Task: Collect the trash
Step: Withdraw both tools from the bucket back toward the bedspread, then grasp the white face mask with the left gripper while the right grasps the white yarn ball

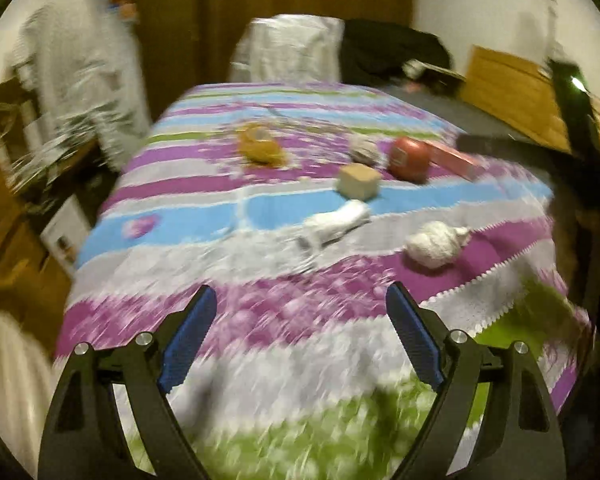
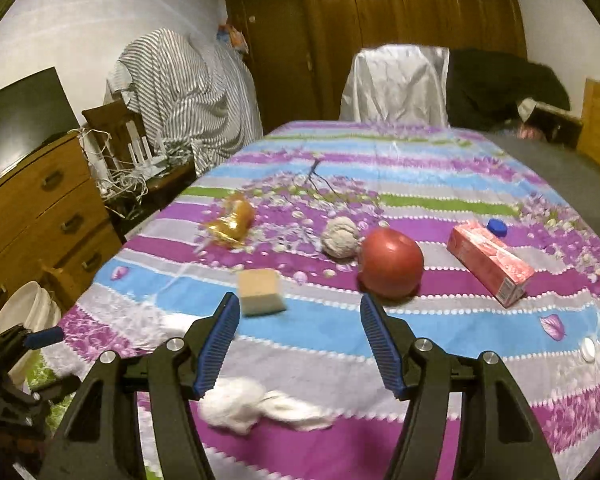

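both jaws open, white bucket unclear.

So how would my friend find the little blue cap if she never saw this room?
Start at the bed with the striped purple, blue and grey cover. Find the pink carton lying on its side to the right of the red apple. The blue cap sits just behind the carton's far end; it is the only small, round, dark blue thing there, unlike the white cap nearer the edge.
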Motion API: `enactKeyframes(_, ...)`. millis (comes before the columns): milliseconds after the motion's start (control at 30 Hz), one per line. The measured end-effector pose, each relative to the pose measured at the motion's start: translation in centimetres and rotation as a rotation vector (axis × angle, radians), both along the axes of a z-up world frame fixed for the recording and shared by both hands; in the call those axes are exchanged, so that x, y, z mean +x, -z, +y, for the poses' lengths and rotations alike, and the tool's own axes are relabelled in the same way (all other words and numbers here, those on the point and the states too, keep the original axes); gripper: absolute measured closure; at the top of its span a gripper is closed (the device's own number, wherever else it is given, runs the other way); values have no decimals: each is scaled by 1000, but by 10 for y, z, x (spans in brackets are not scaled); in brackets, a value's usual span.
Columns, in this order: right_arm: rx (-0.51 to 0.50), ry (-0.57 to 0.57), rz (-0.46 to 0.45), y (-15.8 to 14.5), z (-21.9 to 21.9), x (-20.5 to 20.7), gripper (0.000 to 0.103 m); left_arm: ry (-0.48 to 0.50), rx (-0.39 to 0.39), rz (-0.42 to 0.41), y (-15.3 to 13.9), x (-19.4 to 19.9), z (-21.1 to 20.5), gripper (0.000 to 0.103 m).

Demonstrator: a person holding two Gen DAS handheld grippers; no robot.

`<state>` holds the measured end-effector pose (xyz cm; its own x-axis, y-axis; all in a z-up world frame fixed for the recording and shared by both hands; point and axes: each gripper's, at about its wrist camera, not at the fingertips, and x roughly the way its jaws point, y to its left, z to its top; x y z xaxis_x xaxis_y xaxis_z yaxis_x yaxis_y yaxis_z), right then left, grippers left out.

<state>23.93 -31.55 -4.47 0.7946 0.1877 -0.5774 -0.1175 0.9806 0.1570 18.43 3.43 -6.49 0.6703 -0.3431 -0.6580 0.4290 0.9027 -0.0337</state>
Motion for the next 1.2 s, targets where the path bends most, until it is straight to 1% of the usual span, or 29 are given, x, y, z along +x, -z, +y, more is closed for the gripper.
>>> enactKeyframes(33, -1, -4, 3, -1, 2, 10, 43, 29, 6, -2, 2, 6, -7, 21)
enactKeyframes(67, 4, -18, 19, 0, -3, 29, 44, 51, 9, 0, 3, 14, -11, 23)
enactKeyframes(100, 6, -23, 33, -1, 5, 44, 44, 78, 10, 7, 4, 28, -16, 24)
enactKeyframes(167, -7, -21, 60, 0, 9, 78, 48, 108, -8, 26, 7, 50, -23, 24)
enactKeyframes(233, -34, -38, 109, 4, 18, 114, 48, 133, -33, 51, 8, 68, -27, 24)
enactKeyframes(267, -69, -38, 143, 10, 23, 138, 48, 144, -41, 57, 9, 75, -30, 24)
enactKeyframes(333, -136, -40, 196, 15, 36, 164, 48, 182, -49, 73, 14, 92, -37, 24)
enactKeyframes(367, -198, -26, 235, 24, 42, 185, 48, 195, -51, 84, 15, 98, -40, 24)
enactKeyframes(433, -274, -31, 297, 38, 53, 205, 48, 233, -54, 128, 23, 111, -48, 24)
enactKeyframes(467, -330, -16, 329, 47, 57, 216, 48, 252, -55, 144, 26, 115, -50, 24)
enactKeyframes(533, -394, -12, 385, 66, 65, 235, 49, 285, -57, 180, 32, 123, -58, 24)
enactKeyframes(567, -436, -3, 390, 72, 69, 239, 53, 302, -69, 206, 35, 128, -61, 27)
enactKeyframes(600, -463, 3, 391, 76, 70, 241, 60, 319, -73, 239, 39, 131, -65, 41)
enactKeyframes(633, -470, 5, 385, 76, 73, 243, 65, 323, -64, 264, 44, 134, -67, 56)
enactKeyframes(667, -477, 8, 368, 74, 74, 242, 68, 312, -48, 271, 47, 136, -70, 58)
enactKeyframes(700, -483, 9, 338, 69, 75, 236, 71, 328, -66, 267, 45, 135, -69, 68)
enactKeyframes(733, -467, 6, 308, 62, 74, 232, 71, 355, -88, 272, 43, 133, -69, 80)
enactKeyframes(767, -427, 0, 267, 50, 72, 222, 71, 370, -90, 265, 42, 130, -68, 80)
enactKeyframes(800, -385, 1, 229, 35, 66, 209, 71, 368, -56, 222, 38, 120, -69, 80)
enactKeyframes(833, -319, -11, 181, 16, 59, 190, 71, 375, -47, 203, 35, 114, -68, 80)
enactKeyframes(867, -278, -23, 152, 4, 55, 176, 71, 381, -46, 179, 31, 105, -64, 80)
enactKeyframes(900, -227, -38, 117, -13, 47, 151, 71, 382, -49, 169, 27, 98, -60, 80)
enactKeyframes(967, -160, -72, 70, -38, 35, 99, 71, 367, -67, 153, 16, 80, -45, 80)
enactKeyframes(1033, -123, -117, 55, -53, 27, 43, 71, 326, -72, 136, 4, 52, -24, 79)
enactKeyframes(1067, -121, -142, 60, -56, 24, 6, 71, 303, -75, 133, 1, 41, -17, 79)
enactKeyframes(1100, -114, -158, 76, -56, 23, -17, 71, 261, -84, 136, -4, 21, -2, 79)
enactKeyframes(1133, -100, -166, 94, -55, 20, -39, 71, 229, -76, 133, -5, 14, 4, 79)
enactKeyframes(1167, -55, -179, 139, -47, 17, -67, 71, 191, -67, 133, -6, 7, 11, 79)
enactKeyframes(1200, -23, -186, 162, -41, 15, -84, 71, 144, -62, 140, -6, -6, 21, 79)
